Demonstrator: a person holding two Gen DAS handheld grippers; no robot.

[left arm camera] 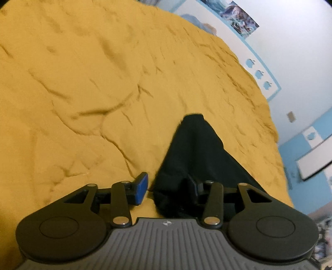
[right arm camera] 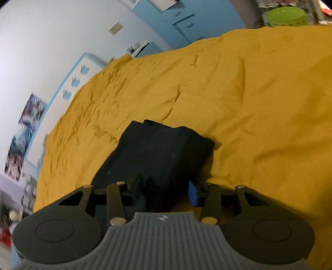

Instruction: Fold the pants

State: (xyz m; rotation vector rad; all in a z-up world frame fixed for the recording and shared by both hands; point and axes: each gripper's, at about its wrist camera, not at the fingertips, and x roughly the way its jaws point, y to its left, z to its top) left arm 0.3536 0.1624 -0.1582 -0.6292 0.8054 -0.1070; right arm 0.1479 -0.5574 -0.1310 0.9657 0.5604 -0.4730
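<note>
The black pants (left arm camera: pixel 193 151) lie folded on the mustard-yellow bed cover (left arm camera: pixel 93 83). In the left wrist view they run away from my left gripper (left arm camera: pixel 167 190), whose jaws stand wide apart with the near edge of the cloth between them, loose. In the right wrist view the pants (right arm camera: pixel 157 151) are a thick rectangular stack right in front of my right gripper (right arm camera: pixel 166 191). Its jaws are also apart, with the stack's near edge between the blue-padded fingers (right arm camera: pixel 192 193), not pinched.
The wrinkled bed cover (right arm camera: pixel 259 103) fills most of both views. A white wall with blue trim and posters (left arm camera: pixel 240 16) runs along the bed's far side. Blue drawers (right arm camera: pixel 182 22) and a green tub (right arm camera: pixel 286 16) stand beyond the bed's end.
</note>
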